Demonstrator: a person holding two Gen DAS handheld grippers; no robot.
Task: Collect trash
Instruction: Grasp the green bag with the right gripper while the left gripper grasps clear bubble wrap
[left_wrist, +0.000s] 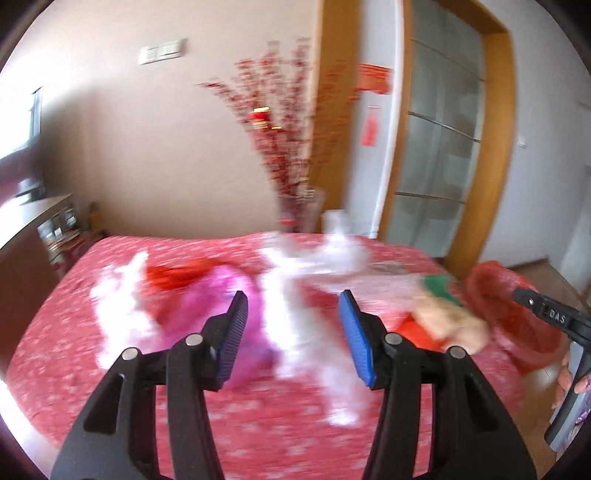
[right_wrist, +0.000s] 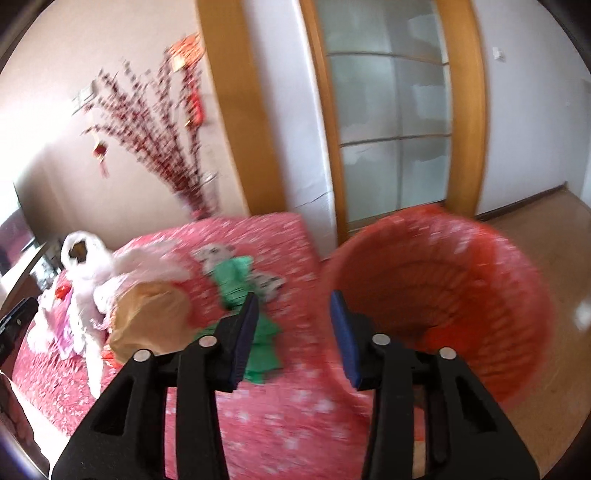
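Note:
Trash lies scattered on a table under a red flowered cloth (left_wrist: 258, 435). In the blurred left wrist view I see white crumpled plastic (left_wrist: 295, 295), a pink bag (left_wrist: 207, 299), a red scrap (left_wrist: 173, 275) and brown paper (left_wrist: 450, 321). My left gripper (left_wrist: 293, 295) hovers over the white plastic, open and holding nothing. The right wrist view shows a green wrapper (right_wrist: 240, 280), the brown paper (right_wrist: 151, 317) and white plastic (right_wrist: 88, 273) on the cloth (right_wrist: 280, 417). My right gripper (right_wrist: 293, 295) is open and holds nothing, between the green wrapper and a red basket (right_wrist: 443, 280).
The red basket (left_wrist: 517, 317) stands off the table's right end, tilted with its mouth toward me. A vase of red blossom branches (left_wrist: 291, 147) stands behind the table. A wood-framed glass door (right_wrist: 391, 110) and wooden floor (right_wrist: 546, 229) lie beyond. A hand (left_wrist: 565, 380) holds the right gripper.

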